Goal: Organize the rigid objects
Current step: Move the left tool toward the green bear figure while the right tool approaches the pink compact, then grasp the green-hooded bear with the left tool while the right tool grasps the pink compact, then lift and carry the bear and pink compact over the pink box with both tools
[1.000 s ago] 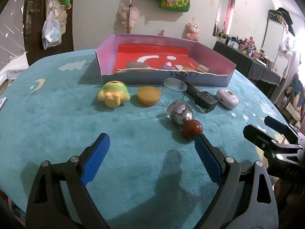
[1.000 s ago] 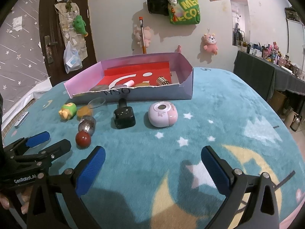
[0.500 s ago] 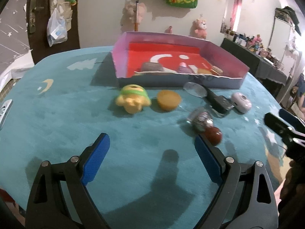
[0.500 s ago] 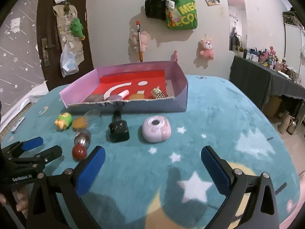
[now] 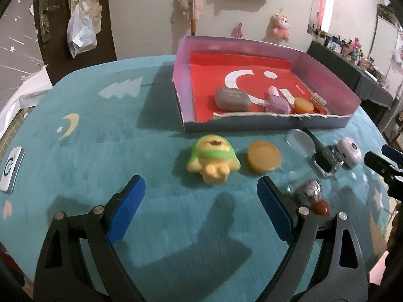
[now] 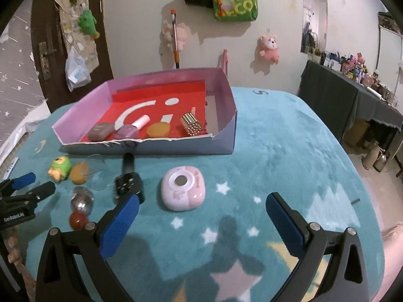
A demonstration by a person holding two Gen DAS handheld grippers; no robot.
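toy (image 5: 212,162) now nearer left jaws' gap

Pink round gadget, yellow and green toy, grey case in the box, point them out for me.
pink round gadget (image 6: 183,191), right wrist view, top face beside its dark centre.
yellow and green toy (image 5: 213,158), left wrist view, green band.
grey case (image 5: 232,99), left wrist view, lid centre.

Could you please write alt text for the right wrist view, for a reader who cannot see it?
The open right gripper hovers empty over a teal star-patterned rug, facing a pink round gadget. Behind it, a cardboard tray holds small items; a green toy and red ball lie left, near the left gripper.
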